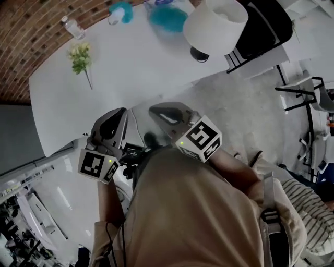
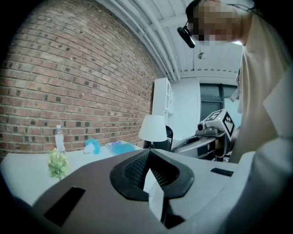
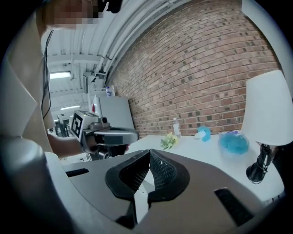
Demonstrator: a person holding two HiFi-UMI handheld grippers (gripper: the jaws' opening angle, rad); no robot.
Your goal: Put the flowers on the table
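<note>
I've got both grippers tucked in close to the body, off the counter (image 1: 141, 73) edge, on the near side of it from the lamp (image 1: 215, 23). Left gripper (image 1: 120, 113): jaws pressed together, nothing btwn them; its own view shows the pads meeting w/ no gap. Right gripper (image 1: 155, 110): same, jaws together and empty. The two sit just beside each other, tips aimed toward the counter.

Flowers (image 1: 80, 56) lie flat on the counter, well apart from the lamp, toward the opposite end, stem pointing back toward my side. Neither gripper touches them.

A clear bottle (image 1: 73, 27) stands upright by the brick wall (image 1: 31, 26), a bit farther from the lamp than the flowers, near the blooms. Big teal puff (image 1: 168, 18) sits just beside the lamp; small teal puff (image 1: 120, 11) is btwn that one and the bottle. The lamp itself stands near the counter's end, w/ a black chair (image 1: 263, 26) on its far side.
</note>
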